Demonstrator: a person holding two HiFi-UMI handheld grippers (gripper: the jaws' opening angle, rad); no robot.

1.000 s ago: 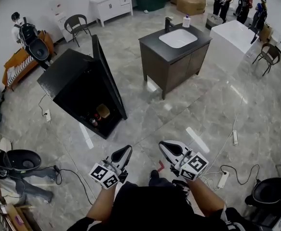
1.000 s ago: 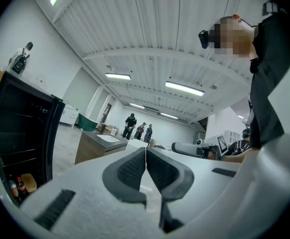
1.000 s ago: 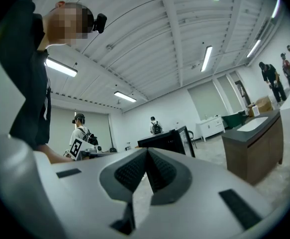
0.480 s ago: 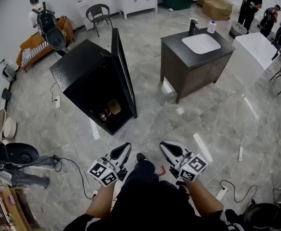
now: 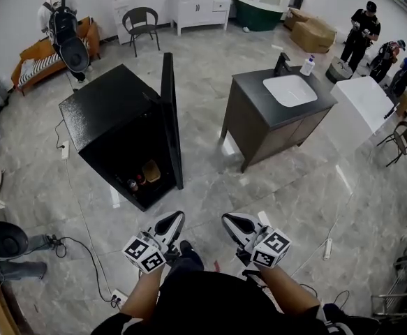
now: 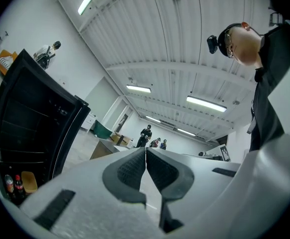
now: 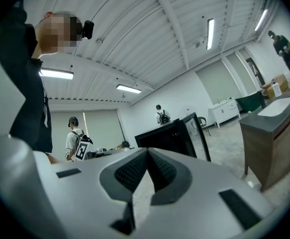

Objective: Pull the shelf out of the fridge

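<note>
A black fridge [image 5: 112, 117] stands on the floor ahead and to the left, its door [image 5: 169, 114] swung open. Bottles and a yellow container [image 5: 151, 171] sit at its bottom. In the left gripper view the fridge [image 6: 30, 118] shows thin shelves across its dark inside. The right gripper view has the fridge [image 7: 167, 136] farther off. My left gripper [image 5: 174, 220] [image 6: 145, 151] and right gripper [image 5: 229, 220] [image 7: 147, 153] are held side by side in front of my body, well short of the fridge. Both are shut and hold nothing.
A dark vanity with a white sink [image 5: 276, 114] stands right of the fridge. Cables [image 5: 77, 243] and a power strip [image 5: 327, 248] lie on the tiled floor. A person with a backpack [image 5: 60, 19], a chair [image 5: 139, 23] and several people [image 5: 362, 26] are farther back.
The view has shifted: the fridge and vanity now sit a little closer and more in front of me. Both grippers keep their place before my body and stay shut.
</note>
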